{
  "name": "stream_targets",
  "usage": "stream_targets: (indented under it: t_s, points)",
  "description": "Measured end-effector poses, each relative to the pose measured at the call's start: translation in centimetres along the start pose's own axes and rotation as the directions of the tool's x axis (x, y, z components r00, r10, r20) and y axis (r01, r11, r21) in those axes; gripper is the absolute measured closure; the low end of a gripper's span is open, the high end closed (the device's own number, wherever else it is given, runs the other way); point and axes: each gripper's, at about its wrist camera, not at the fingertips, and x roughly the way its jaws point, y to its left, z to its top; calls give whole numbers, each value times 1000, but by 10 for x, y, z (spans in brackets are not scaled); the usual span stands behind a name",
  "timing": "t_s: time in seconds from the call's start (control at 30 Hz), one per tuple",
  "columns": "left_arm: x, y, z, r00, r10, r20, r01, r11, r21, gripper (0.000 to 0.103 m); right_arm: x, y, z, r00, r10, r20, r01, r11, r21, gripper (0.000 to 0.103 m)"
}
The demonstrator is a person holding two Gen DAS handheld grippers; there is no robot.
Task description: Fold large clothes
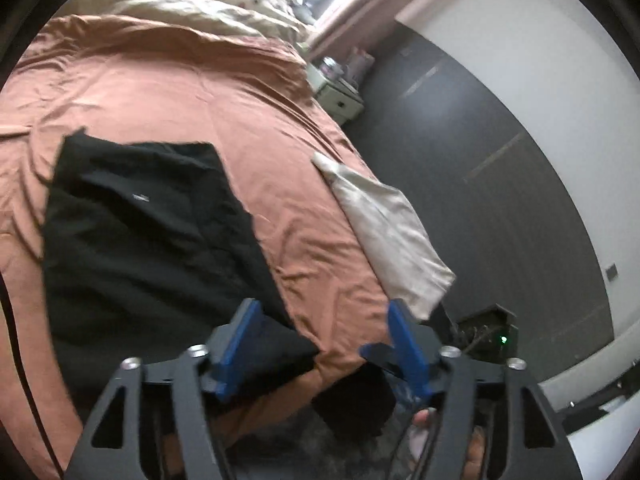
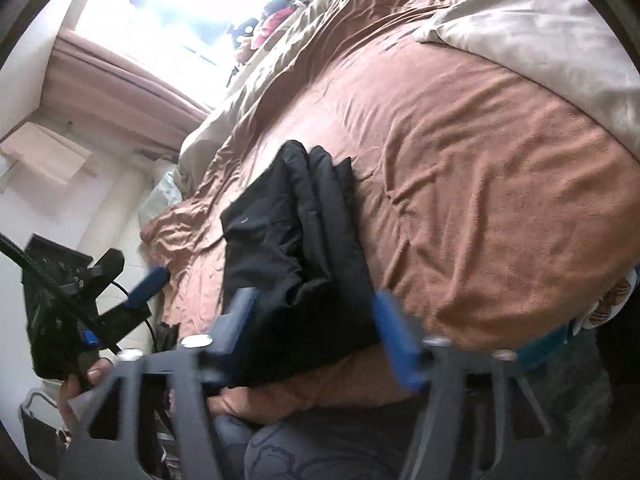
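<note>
A black garment (image 1: 148, 232) lies partly folded on the brown bed cover (image 1: 192, 92), with one corner hanging over the near bed edge. It also shows in the right wrist view (image 2: 296, 256) as a folded stack. My left gripper (image 1: 324, 316) is open and empty, just above the garment's near corner. My right gripper (image 2: 316, 308) is open and empty, its blue fingers (image 2: 394, 328) wide apart over the garment's near edge. The left gripper also shows in the right wrist view (image 2: 132, 304), held in a hand at the left.
A beige cloth (image 1: 384, 224) hangs at the bed's right edge. A beige blanket (image 2: 540, 48) lies across the far part of the bed. A small nightstand (image 1: 340, 96) stands by the dark floor. A black box with a green light (image 1: 488, 332) sits on the floor.
</note>
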Motion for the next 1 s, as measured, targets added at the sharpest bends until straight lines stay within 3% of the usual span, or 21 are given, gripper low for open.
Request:
stream_targets:
  t_s: [0.3, 0.57, 0.7, 0.8, 1.0]
  points:
    - [-55, 74, -8, 982, 175, 71, -165, 977, -132, 29, 54, 7, 9, 997, 39, -73, -43, 998, -45, 32]
    - [-51, 137, -39, 961, 278, -6, -272, 934, -231, 29, 110, 12, 19, 986, 43, -163, -45, 999, -7, 34]
    - [-38, 153, -50, 956, 289, -54, -293, 922, -253, 29, 125, 10, 19, 980, 78, -185, -79, 997, 2, 88]
    - [-34, 157, -54, 954, 289, -74, -298, 920, -255, 29, 114, 11, 21, 984, 105, -145, -111, 993, -38, 93]
    - [-32, 147, -54, 958, 279, -62, -286, 930, -231, 29, 101, -2, 14, 985, 128, -113, -132, 991, -28, 94]
